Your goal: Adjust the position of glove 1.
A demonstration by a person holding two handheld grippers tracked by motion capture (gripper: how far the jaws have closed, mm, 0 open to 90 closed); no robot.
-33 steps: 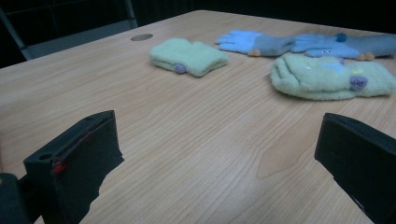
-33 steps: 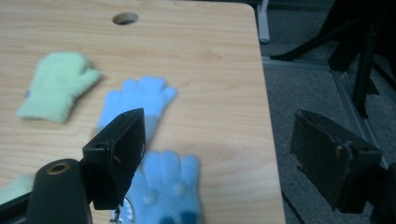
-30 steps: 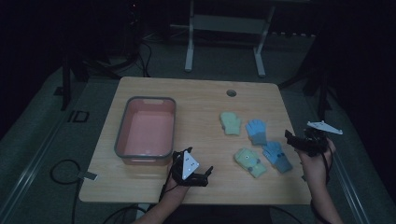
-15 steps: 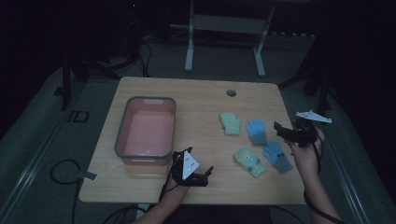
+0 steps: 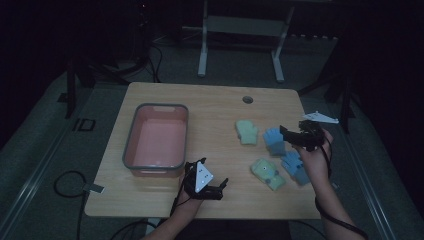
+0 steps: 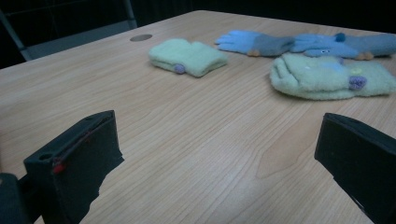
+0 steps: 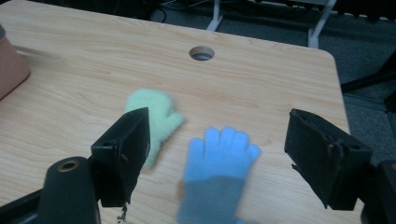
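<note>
Right hand-held gripper [image 5: 289, 134]: jaws wide apart, above blue glove [image 7: 215, 161].
Left hand-held gripper [image 5: 220, 186]: jaws apart, empty, low over table [image 5: 215, 107].
Blue glove: flat on table, beside green mitten [image 7: 156, 116].
Risk: descending off-centre could pinch the mitten too, or only fingertips.

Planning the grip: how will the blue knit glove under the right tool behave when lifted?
The blue knit glove with grey cuff looks soft and flat, so it will probably droop. Likely light. Its fuzzy fabric should not slip between the open right tool.
</note>
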